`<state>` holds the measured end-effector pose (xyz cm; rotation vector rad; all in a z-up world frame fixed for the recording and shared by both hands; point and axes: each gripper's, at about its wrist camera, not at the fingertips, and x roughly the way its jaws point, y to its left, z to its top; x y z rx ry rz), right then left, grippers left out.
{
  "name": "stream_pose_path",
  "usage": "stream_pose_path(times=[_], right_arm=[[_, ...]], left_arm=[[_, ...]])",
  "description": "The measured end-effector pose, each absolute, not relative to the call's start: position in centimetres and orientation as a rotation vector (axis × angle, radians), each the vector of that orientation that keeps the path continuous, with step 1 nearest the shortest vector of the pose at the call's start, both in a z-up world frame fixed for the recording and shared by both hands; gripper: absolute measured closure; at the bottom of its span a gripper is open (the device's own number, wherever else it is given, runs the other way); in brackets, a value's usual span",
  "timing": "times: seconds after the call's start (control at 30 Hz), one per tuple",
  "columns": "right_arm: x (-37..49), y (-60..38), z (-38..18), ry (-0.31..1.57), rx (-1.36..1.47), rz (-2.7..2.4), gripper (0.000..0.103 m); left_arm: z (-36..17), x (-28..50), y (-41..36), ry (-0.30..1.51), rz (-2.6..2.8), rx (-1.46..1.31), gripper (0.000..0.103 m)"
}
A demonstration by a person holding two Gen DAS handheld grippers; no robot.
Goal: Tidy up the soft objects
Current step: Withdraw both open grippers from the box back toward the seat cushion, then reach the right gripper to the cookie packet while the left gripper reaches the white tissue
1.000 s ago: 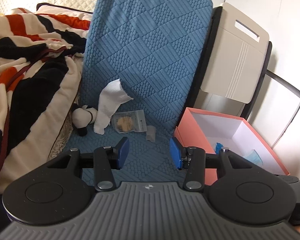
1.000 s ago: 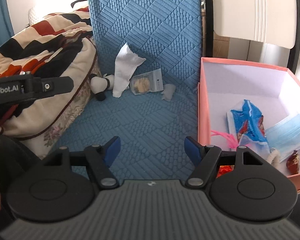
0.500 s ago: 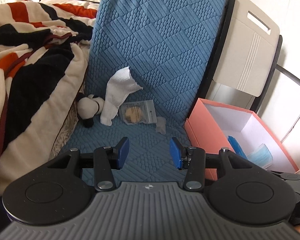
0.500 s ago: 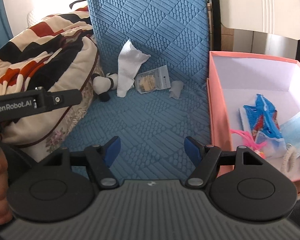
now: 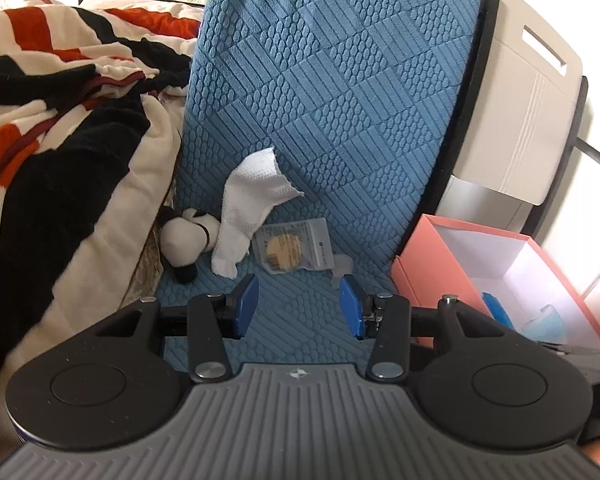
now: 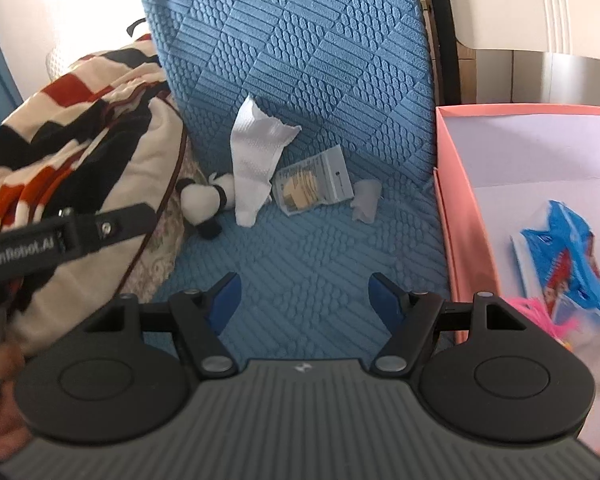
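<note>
Both tools are released and carry nothing: the left tool (image 5: 298, 306) hangs over the near part of the blue quilted seat cushion (image 5: 300, 340) with its jaws moderately apart, and the right tool (image 6: 304, 300) has its jaws wider, also over bare cushion.

The loose things lie in a row at the back edge of the seat, where it meets the upright cushion. From the blanket side they are a small black-and-white plush toy (image 5: 184, 240), a white cloth (image 5: 248, 208) leaning up against the backrest, a clear packet (image 5: 296, 246) with a round tan item inside, and a small crumpled clear wrapper (image 5: 342, 266). The pink box (image 6: 460, 216) sits at the seat's right edge and already holds a blue packet (image 6: 560, 256) and other bits.

The risks, as I judge them:
- The cloth overlaps the plush and touches the packet, so closing on one could drag a neighbour along.
- The cloth is limp; a pinch on a loose corner may let it slip out on the way to the box.
- The plush sits close against the striped blanket (image 5: 60, 140); a push could bury it under the fold.
- The packet is flat on textured fabric, so the pads may skid over it.
- The two tools are near each other and could collide if both go for the same cluster.
</note>
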<state>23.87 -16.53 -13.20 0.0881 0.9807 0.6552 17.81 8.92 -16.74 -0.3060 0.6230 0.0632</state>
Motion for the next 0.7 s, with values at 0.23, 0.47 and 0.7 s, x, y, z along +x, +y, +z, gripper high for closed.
stream_pose_path(times=[0.23,0.47,0.7], right_arm=[[26.8,-14.5,-14.5,1.021,0.131,0.663,0.031],[28.9,-12.4,-15.9,1.041,0.14,0.677,0.03],[31.7,-10.7,-17.4,1.056,0.185,0.694,0.031]], left_arm=[[-17.7,20.6,10.8,0.652,0.071,-0.333,0.052],[-19.1,24.1,12.6,0.709,0.087,-0.359,0.052],[-19.7,27.3,14.3,0.739,0.084,-0.362,0.052]])
